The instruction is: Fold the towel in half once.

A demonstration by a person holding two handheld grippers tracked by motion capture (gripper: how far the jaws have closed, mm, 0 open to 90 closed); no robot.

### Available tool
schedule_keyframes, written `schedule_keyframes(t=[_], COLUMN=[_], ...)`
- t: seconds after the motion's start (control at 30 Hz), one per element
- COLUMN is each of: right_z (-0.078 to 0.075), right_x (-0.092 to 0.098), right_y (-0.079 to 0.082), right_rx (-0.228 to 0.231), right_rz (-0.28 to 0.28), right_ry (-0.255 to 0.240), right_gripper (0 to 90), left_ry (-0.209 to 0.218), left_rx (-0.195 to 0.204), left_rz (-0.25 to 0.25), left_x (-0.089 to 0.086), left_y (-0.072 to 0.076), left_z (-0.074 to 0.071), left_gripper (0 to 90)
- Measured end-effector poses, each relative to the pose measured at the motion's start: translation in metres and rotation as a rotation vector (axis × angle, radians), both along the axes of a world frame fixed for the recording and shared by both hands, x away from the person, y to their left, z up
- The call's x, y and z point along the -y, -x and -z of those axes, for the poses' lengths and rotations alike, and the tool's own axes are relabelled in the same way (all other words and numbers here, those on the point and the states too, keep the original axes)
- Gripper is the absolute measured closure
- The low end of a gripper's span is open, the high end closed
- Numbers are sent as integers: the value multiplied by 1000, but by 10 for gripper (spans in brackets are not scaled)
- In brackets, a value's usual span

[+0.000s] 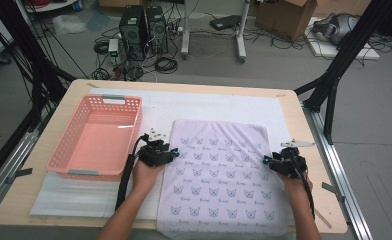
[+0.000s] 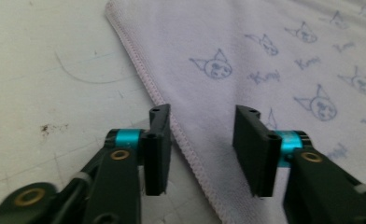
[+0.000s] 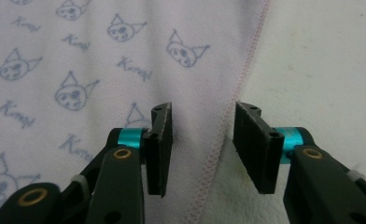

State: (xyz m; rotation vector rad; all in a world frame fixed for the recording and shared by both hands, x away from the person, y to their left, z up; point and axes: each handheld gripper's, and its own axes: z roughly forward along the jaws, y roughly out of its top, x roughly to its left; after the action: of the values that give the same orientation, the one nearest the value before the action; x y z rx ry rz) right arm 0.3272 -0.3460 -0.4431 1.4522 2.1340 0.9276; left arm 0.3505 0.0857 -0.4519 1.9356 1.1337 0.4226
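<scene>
High view: wooden table [image 1: 304,130], white mat [image 1: 224,107], cables on floor [image 1: 164,62].

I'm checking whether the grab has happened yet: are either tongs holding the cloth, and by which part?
Nothing is held yet. Each tongs, left and right, straddles a side hem of the cloth with jaws apart, pads not pressing.

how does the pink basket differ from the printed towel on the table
The pink basket is a rigid slotted tub with raised walls; the towel lies flat and soft. The basket is plain pink; the towel is pale lilac with small cat faces. Both grippers sit at the towel's side edges, not the basket's. Both rest on the white mat.
</scene>
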Motion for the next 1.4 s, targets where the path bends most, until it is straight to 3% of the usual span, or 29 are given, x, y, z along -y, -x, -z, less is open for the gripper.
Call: schedule_keyframes(t=[0.1,0.3,0.4,0.47,0.53,0.6,0.7,0.83,1.07,1.4], right_z=[0,-1,-1,-1,-1,-2,-7,-13,-24,-28], right_x=[2,2,2,5,9,10,11,18,20,22], right_y=[0,0,0,-1,-3,-5,-8,-7,11,52], right_rx=[-1,-10,-12,-16,-5,5,30,53,110,136], right_rz=[3,-16,-36,-30,-18,-18,-14,15,-27,-83], right_ry=[3,-16,-17,-37,-30,-31,-22,-98,-125,-143], right_gripper=[641,836,865,871,873,874,875,875,874,872], left_ry=[-44,13,53,73,121,115,139,158,166,187], left_rx=[18,-19,-53,-38,-23,-35,-8,-14,3,4], left_rz=[-3,1,-21,-49,-78,-71,-84,-90,-36,32], left_x=[2,-2,-5,-8,-13,-13,-12,-15,-23,-34], left_y=[1,-1,-2,-3,-4,-6,-11,-13,7,45], left_z=[0,0,-1,-3,-7,-13,-24,-30,-35,-34], left_gripper=[637,855,870,872,872,873,873,873,872,870])
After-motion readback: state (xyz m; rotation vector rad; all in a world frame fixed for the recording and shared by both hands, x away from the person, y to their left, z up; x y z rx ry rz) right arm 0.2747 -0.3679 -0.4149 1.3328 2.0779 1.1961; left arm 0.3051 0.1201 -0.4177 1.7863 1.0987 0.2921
